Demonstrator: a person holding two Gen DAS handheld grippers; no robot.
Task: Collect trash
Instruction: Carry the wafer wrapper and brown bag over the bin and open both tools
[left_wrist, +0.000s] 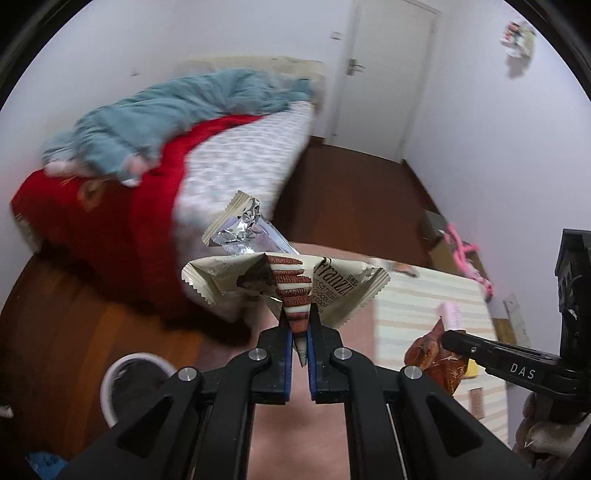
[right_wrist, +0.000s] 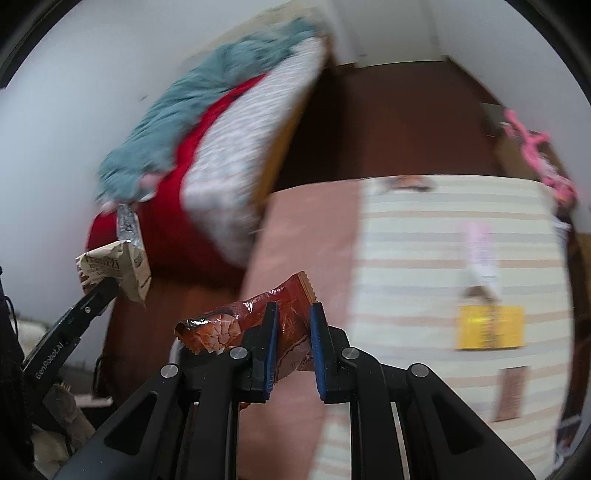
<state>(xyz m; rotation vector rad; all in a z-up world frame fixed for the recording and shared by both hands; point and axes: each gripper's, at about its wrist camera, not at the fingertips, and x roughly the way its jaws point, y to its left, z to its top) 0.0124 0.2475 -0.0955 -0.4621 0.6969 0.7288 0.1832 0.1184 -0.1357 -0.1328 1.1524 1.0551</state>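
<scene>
- Left gripper (left_wrist: 300, 332): jaws drawn narrow, the blue pads pinching the lower point of a cream cookie wrapper (left_wrist: 288, 284). The wrapper fans out above the fingertips, clear of any surface, and its torn top shows silver foil lining. In the right wrist view the same wrapper (right_wrist: 118, 269) appears at the far left, held at the tip of the left gripper.
- Right gripper (right_wrist: 291, 325): jaws closed to a moderate gap on a reddish-brown snack wrapper (right_wrist: 240, 321), which lies crosswise between the pads and juts out to the left, crumpled. In the left wrist view this wrapper (left_wrist: 432, 354) hangs from the tip of the right gripper at the right edge.
- White bin (left_wrist: 129, 384): round, dark inside, standing on the wooden floor (left_wrist: 74, 325) below and left of the left gripper.
- Striped table cover (right_wrist: 424, 240): cream with pale bands, just beyond the right gripper; a pink cloth (right_wrist: 295, 240) lies along its left side.
- On the striped cover: a yellow packet (right_wrist: 489, 326), a brown wrapper (right_wrist: 511, 393) nearer the camera, and a pale pink wrapper (right_wrist: 478, 251) farther back; all blurred.
- Bed (left_wrist: 236, 162): patterned mattress with a red blanket (left_wrist: 122, 206) and a blue-grey quilt (left_wrist: 177, 114) heaped on top.
- White door (left_wrist: 384, 74): shut, in the far wall.
</scene>
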